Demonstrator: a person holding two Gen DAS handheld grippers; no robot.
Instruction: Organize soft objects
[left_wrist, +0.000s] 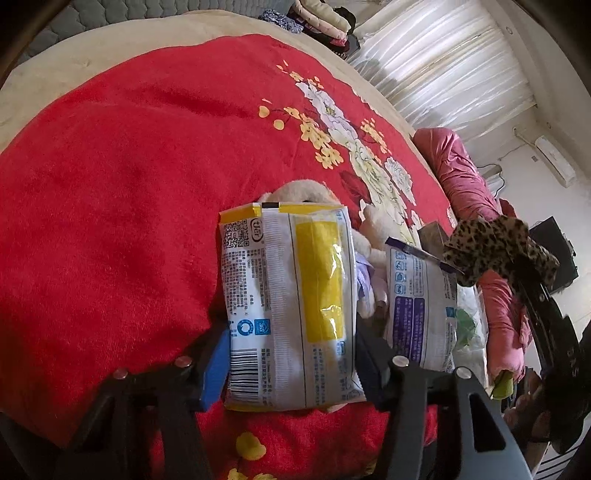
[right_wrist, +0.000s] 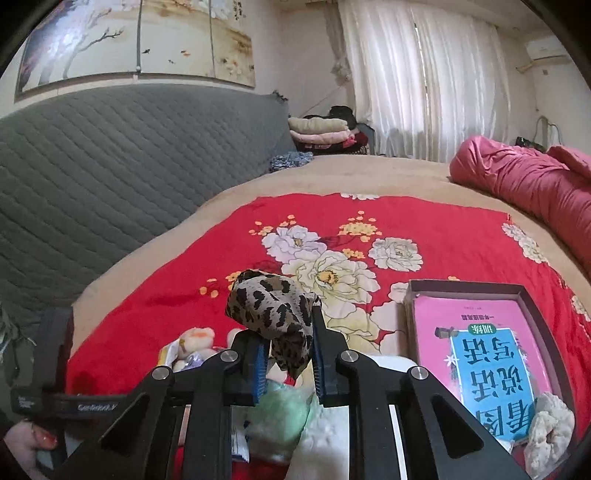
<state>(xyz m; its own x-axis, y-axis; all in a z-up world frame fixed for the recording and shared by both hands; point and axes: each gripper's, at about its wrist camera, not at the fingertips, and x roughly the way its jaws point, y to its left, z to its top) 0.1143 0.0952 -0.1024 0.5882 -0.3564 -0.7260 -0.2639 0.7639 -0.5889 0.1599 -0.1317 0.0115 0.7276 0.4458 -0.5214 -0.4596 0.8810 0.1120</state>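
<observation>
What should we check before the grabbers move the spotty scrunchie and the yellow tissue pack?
1. Right gripper shut on the leopard scrunchie: ok.
2. Scrunchie lifted off the red blanket: ok.
3. Left gripper around the yellow tissue pack: ok; firmness of grip: cannot tell.
4. Box has room beside the pink book and the white scrunchie: cannot tell.
5. Plush toy behind the pack free of it: cannot tell.
</observation>
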